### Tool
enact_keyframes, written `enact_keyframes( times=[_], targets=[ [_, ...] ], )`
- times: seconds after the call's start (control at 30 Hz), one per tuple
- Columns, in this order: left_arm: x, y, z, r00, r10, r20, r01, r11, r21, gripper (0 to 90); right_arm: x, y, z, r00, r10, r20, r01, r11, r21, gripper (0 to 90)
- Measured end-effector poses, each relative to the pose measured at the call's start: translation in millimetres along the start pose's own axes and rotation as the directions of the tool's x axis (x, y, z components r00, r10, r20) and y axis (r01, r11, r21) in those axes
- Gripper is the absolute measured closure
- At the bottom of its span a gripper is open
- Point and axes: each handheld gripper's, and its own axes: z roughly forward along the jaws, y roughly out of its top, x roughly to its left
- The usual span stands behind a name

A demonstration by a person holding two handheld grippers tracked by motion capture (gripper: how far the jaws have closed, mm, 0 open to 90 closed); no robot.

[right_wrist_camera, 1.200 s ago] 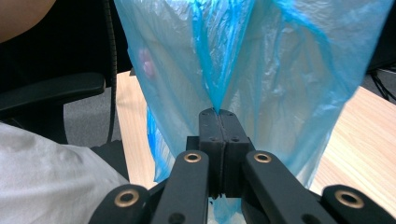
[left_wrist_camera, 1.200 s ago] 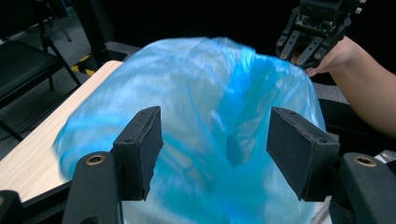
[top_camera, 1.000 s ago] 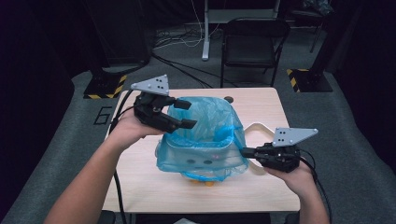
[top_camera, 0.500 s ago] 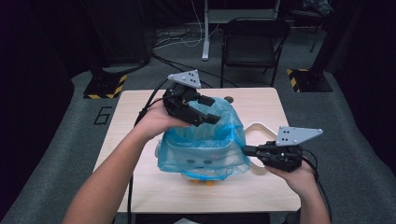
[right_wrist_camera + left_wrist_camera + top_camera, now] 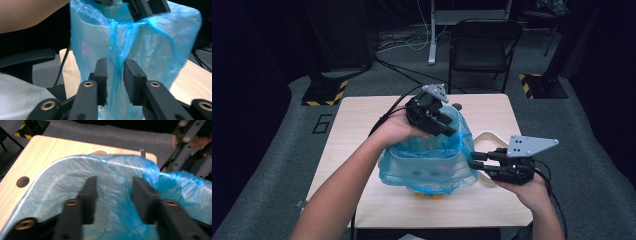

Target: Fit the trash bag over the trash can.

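The left tongs (image 5: pixel 451 131) were off the far left corner of the bin (image 5: pixel 427 161) a moment ago, and now they have come over the far rim of the bin. Their jaws have just been closing. In the left gripper view the left tongs (image 5: pixel 115 182) stand apart with the crinkly blue bag (image 5: pixel 112 202) between them, but the pads do not look like they squeeze it yet. I think the person wants to grab the bag at the far rim of the bin and pull it or fold it neatly over the edge. The bin is white and sits in the middle of the desk (image 5: pixel 362 130), nearer the person's side. The blue bag (image 5: pixel 462 145) lines the bin, hangs down its outside, and bunches up high at its far right corner. Inside the bin I see just the bag; whether something lies under the bag I cannot tell. A small orange thing (image 5: pixel 428 193) peeks out at the near foot of the bin. The right tongs (image 5: pixel 474 161) are just beside the right side of the bin. Their jaws have just been opening. In the right gripper view the right tongs (image 5: pixel 115 63) have a fold of the bag hanging between them, with a gap, so they seem to have let go.
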Motion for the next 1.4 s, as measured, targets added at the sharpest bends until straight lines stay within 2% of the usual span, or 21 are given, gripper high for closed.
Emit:
enact_keyframes(
  times=[0.13, 0.23, 0.37, 0.43, 0.53, 0.6, 0.73, 0.93, 1.13, 1.23, 1.4],
  targets=[
    [-1.6, 0.6, 3.4, 0.9995, 0.026, -0.017, -0.025, 0.9989, 0.039, 78.4, 3.9, 1.0, 3.1, 0.9996, -0.024, -0.016, 0.024, 1.0, -0.005, 86.9],
    [-0.8, 2.7, 5.7, 0.9988, 0.029, -0.039, -0.026, 0.9979, 0.059, 88.7, 5.9, 2.1, 2.5, 0.9985, -0.035, -0.041, 0.035, 0.999, -0.013, 89.8],
    [3.4, 6.8, 10.7, 0.9968, 0.007, -0.079, 0.0, 0.9956, 0.094, 89.6, 9.2, 3.4, -0.4, 0.996, -0.051, -0.074, 0.05, 0.999, -0.013, 90.0],
    [6.6, 7.4, 13.6, 0.9966, -0.007, -0.082, 0.016, 0.9941, 0.107, 89.5, 11.0, 3.9, -1.7, 0.9937, -0.062, -0.093, 0.062, 0.998, -0.008, 90.0],
    [13.4, 7.5, 19.8, 0.9955, -0.034, -0.088, 0.045, 0.9908, 0.128, 89.4, 11.8, 2.2, 1.6, 0.992, -0.07, -0.105, 0.074, 0.997, 0.037, 90.0],
    [15.9, 8.0, 22.4, 0.9959, -0.039, -0.082, 0.05, 0.9894, 0.137, 89.1, 9.0, -1.4, 6.1, 0.9922, -0.068, -0.105, 0.076, 0.994, 0.073, 90.0],
    [18.2, 8.4, 31.8, 0.9962, -0.036, -0.08, 0.05, 0.983, 0.177, 78.9, 3.1, -7.6, 8.2, 0.9949, -0.042, -0.092, 0.052, 0.993, 0.104, 90.0],
    [22.8, 6.4, 43.6, 0.996, -0.054, -0.071, 0.07, 0.9695, 0.235, 63.7, 2.4, -8.7, 3.9, 0.9964, -0.04, -0.075, 0.047, 0.994, 0.099, 90.0],
    [21.5, 3.1, 54.1, 0.998, -0.045, -0.044, 0.056, 0.9516, 0.302, 54.6, 3.0, -9.5, 4.8, 0.9968, -0.041, -0.069, 0.047, 0.994, 0.095, 90.0],
    [23.6, 1.9, 57.1, 0.9972, -0.061, -0.043, 0.072, 0.9477, 0.311, 50.3, 2.7, -10.4, 4.1, 0.9973, -0.036, -0.065, 0.042, 0.995, 0.093, 90.0],
    [23.3, 0.6, 58.5, 0.998, -0.053, -0.034, 0.061, 0.9467, 0.316, 48.8, 3.0, -11.4, 3.7, 0.9978, -0.03, -0.059, 0.035, 0.996, 0.087, 89.9]
  ],
)
